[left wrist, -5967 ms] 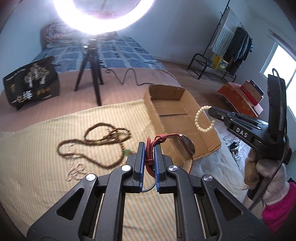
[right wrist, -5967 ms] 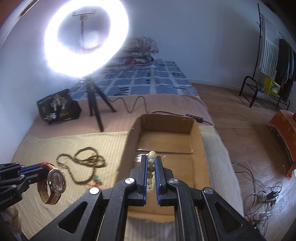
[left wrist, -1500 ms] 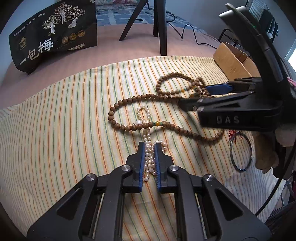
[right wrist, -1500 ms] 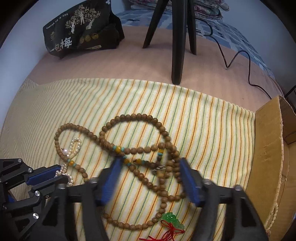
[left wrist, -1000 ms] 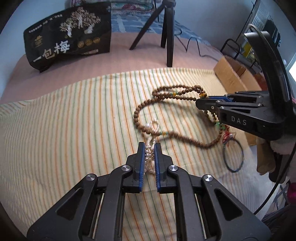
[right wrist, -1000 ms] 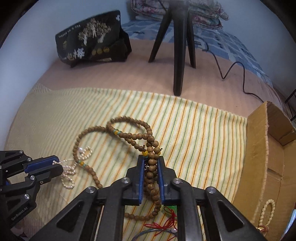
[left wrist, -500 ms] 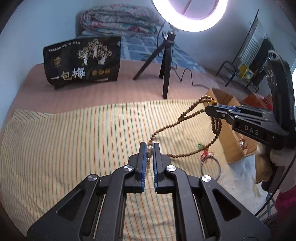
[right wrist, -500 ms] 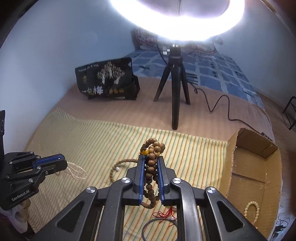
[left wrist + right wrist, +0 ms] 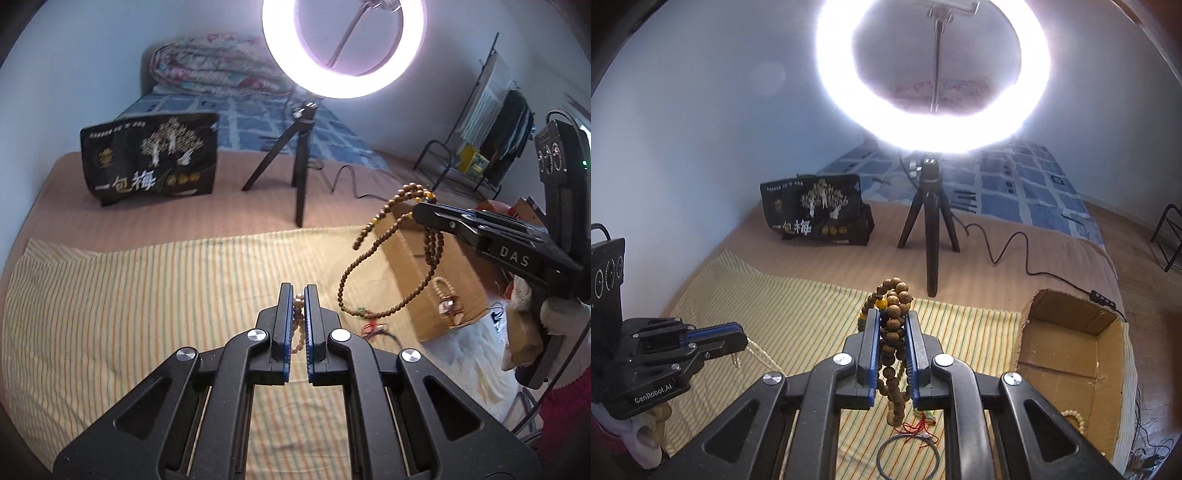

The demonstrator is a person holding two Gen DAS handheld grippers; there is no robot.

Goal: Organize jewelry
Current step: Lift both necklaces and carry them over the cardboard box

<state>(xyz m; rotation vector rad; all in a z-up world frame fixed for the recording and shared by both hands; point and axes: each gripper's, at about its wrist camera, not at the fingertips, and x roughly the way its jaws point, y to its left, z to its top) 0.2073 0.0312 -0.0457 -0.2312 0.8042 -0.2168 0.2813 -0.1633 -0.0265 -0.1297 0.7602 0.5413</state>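
Right gripper clamps the wooden bead necklace, dangling above the striped cloth. Left gripper pinches a pearl strand. Only the left view shows the cardboard box holding a watch.

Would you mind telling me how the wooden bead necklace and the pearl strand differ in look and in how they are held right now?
The wooden bead necklace has large brown beads; the pearl strand has small pale ones. The necklace is clamped in the right gripper and hangs in long loops; the pearl strand is clamped in the left gripper, and only a short stretch shows. Both are lifted off the striped cloth.
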